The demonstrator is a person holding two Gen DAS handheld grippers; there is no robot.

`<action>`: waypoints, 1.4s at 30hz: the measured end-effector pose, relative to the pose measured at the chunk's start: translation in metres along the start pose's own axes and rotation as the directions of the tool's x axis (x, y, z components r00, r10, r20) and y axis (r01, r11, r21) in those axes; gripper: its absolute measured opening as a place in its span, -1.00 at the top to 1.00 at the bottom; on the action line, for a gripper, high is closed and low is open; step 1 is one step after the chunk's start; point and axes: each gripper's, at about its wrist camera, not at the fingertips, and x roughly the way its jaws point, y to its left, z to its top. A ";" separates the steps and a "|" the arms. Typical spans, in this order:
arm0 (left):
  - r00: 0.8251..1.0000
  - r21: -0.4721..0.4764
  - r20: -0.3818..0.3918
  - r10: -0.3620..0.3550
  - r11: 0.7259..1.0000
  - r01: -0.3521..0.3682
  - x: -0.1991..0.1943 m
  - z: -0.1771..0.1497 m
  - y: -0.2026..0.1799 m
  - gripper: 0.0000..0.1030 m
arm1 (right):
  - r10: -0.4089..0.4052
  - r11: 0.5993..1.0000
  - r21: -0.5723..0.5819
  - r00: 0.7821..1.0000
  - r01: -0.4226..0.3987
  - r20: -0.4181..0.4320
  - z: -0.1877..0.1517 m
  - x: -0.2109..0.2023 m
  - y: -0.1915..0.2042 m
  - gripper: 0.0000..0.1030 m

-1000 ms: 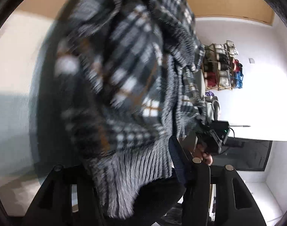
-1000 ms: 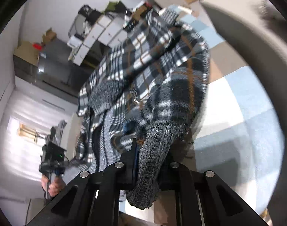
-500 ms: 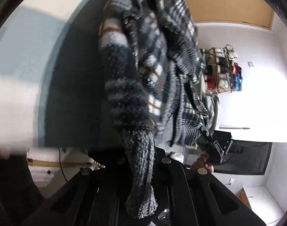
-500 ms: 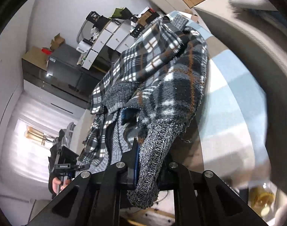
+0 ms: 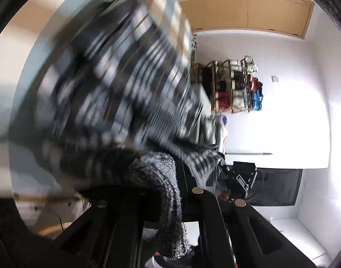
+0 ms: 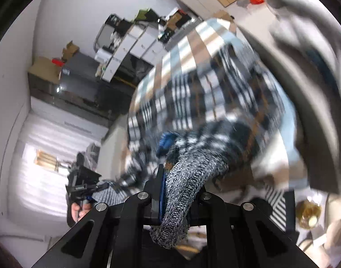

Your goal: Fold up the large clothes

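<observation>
Item: plaid knit sweater (image 5: 125, 84), black, white and orange. Your left gripper (image 5: 168, 203) is clamped on one grey ribbed cuff (image 5: 168, 178); your right gripper (image 6: 179, 201) pinches the other ribbed cuff (image 6: 186, 178). The body spreads ahead of both tools over the checked cloth (image 6: 192, 44), probably lying on it, though blur obscures contact. No legible writing. Both grippers point forward, well apart.

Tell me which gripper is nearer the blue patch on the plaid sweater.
Right. The right gripper clamps the grey cuff right beside the blue patch; the left gripper holds the hem farther off, apart from it.
</observation>
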 end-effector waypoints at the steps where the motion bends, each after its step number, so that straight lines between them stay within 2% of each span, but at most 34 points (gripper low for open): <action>1: 1.000 -0.013 0.018 0.000 1.000 0.000 0.000 0.019 -0.005 0.96 | -0.009 1.000 0.015 1.000 0.009 -0.006 0.018 0.004 0.001 0.74; 3: 0.999 -0.055 0.050 0.002 0.999 0.001 0.003 0.072 -0.013 0.96 | -0.043 0.996 0.071 0.998 0.047 -0.055 0.062 0.022 -0.001 0.74; 5: 0.996 -0.104 0.088 0.015 0.995 -0.005 0.004 0.110 -0.012 0.96 | -0.083 0.988 0.124 0.991 0.096 -0.103 0.101 0.042 -0.008 0.73; 7: 0.995 -0.140 0.088 0.052 0.989 -0.039 0.013 0.148 -0.009 0.96 | -0.144 0.973 0.153 0.971 0.174 -0.189 0.140 0.073 -0.017 0.73; 8: 0.992 -0.173 0.097 0.081 0.983 -0.063 0.018 0.167 -0.004 0.96 | -0.169 0.965 0.165 0.965 0.204 -0.202 0.153 0.083 -0.022 0.72; 11: 0.989 -0.206 0.070 0.128 0.972 -0.111 0.037 0.200 0.006 0.96 | -0.190 0.943 0.213 0.938 0.257 -0.290 0.194 0.121 -0.044 0.66; 13: 0.991 -0.243 0.052 0.122 0.964 -0.106 0.049 0.210 0.013 0.96 | -0.171 0.930 0.262 0.935 0.257 -0.310 0.205 0.136 -0.059 0.60; 16: 0.994 -0.274 0.044 0.097 0.958 -0.081 0.050 0.220 0.025 0.96 | -0.116 0.931 0.308 0.960 0.194 -0.254 0.200 0.131 -0.076 0.39; 18: 0.996 -0.281 0.014 0.088 0.956 -0.080 0.052 0.225 0.032 0.89 | -0.095 0.942 0.296 0.972 0.158 -0.217 0.194 0.124 -0.077 -0.01; 21: 0.997 -0.298 0.006 0.071 0.952 -0.066 0.046 0.215 0.034 0.78 | -0.130 0.949 0.273 0.984 0.158 -0.119 0.191 0.099 -0.077 -0.39; 23: 0.997 -0.291 0.015 0.069 0.955 -0.062 0.032 0.205 0.034 0.60 | -0.171 0.940 0.292 0.984 0.176 -0.042 0.188 0.078 -0.079 -0.52; 24: 0.998 -0.285 0.030 0.059 0.957 -0.048 0.022 0.198 0.032 0.32 | -0.194 0.941 0.278 0.981 0.193 -0.022 0.188 0.072 -0.077 -0.53; 25: 0.997 -0.283 0.059 0.053 0.959 -0.034 0.021 0.192 0.021 -0.09 | -0.231 0.942 0.246 0.973 0.226 -0.007 0.186 0.065 -0.072 -0.54; 27: 0.990 -0.287 0.125 0.063 0.958 -0.025 0.001 0.186 0.015 -0.46 | -0.271 0.948 0.182 0.962 0.262 0.026 0.186 0.056 -0.058 -0.57; 29: 0.979 -0.259 0.172 0.110 0.964 -0.063 -0.015 0.181 0.007 -0.46 | -0.277 0.960 0.064 0.958 0.273 0.080 0.182 0.051 -0.032 -0.60; 31: 0.972 -0.215 0.171 0.159 0.969 -0.120 -0.017 0.177 -0.005 -0.46 | -0.307 0.946 -0.077 0.945 0.316 0.116 0.176 0.052 -0.004 -0.75; 32: 0.971 -0.185 0.158 0.181 0.971 -0.151 -0.017 0.173 -0.014 -0.46 | -0.324 0.928 -0.149 0.937 0.342 0.130 0.174 0.054 0.009 -0.85; 33: 0.970 -0.144 0.148 0.191 0.975 -0.170 -0.015 0.171 -0.024 -0.46 | -0.355 0.892 -0.240 0.923 0.382 0.149 0.170 0.059 0.026 -0.89; 35: 0.968 -0.046 0.124 0.219 0.976 -0.215 -0.005 0.166 -0.046 -0.47 | -0.405 0.788 -0.432 0.898 0.438 0.172 0.160 0.076 0.056 -0.96; 36: 0.961 0.032 0.099 0.259 0.964 -0.263 0.007 0.162 -0.063 -0.49 | -0.421 0.743 -0.496 0.890 0.449 0.176 0.156 0.085 0.064 -0.98; 37: 0.952 0.090 0.077 0.295 0.949 -0.302 0.021 0.161 -0.074 -0.60 | -0.438 0.676 -0.583 0.882 0.450 0.173 0.150 0.098 0.074 -0.98; 38: 0.936 0.177 0.039 0.349 0.920 -0.351 0.040 0.158 -0.087 -0.62 | -0.453 0.613 -0.658 0.877 0.438 0.161 0.144 0.112 0.081 -0.98; 40: 0.883 0.323 -0.032 0.467 0.841 -0.434 0.081 0.156 -0.103 -0.62 | -0.472 0.517 -0.767 0.874 0.379 0.114 0.133 0.137 0.084 -0.98; 41: 0.848 0.382 -0.061 0.527 0.797 -0.468 0.101 0.155 -0.106 -0.62 | -0.457 0.477 -0.830 0.888 0.289 0.047 0.129 0.151 0.082 -0.98; 42: 0.793 0.452 -0.079 0.604 0.731 -0.511 0.129 0.154 -0.111 -0.62 | -0.449 0.467 -0.850 0.893 0.244 0.010 0.125 0.154 0.078 -0.97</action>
